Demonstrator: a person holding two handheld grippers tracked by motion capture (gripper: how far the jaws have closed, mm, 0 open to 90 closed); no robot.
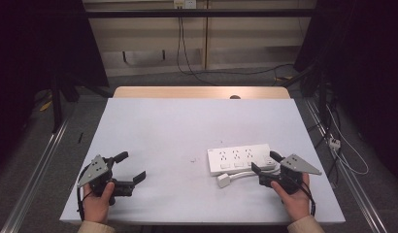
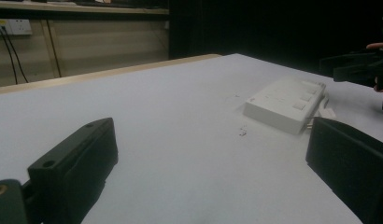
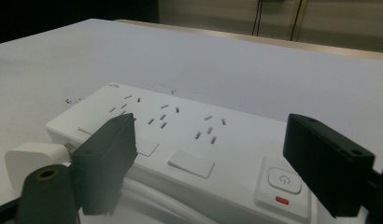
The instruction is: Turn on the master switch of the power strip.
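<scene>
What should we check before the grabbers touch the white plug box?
1. Right gripper jaws open: ok.
2. Left gripper jaws open, holding nothing: ok.
3. Power strip lies flat on the table, sockets up: ok.
4. White plug lies loose beside the strip, not in a socket: ok.
5. Strip's cable runs free under the right gripper: cannot tell.
6. Strip switched off: cannot tell.

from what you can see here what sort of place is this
Probably a lab or recording setup, not a home: a bare table ringed by dark curtains, metal floor rails, loose cables, and a power strip.
</scene>
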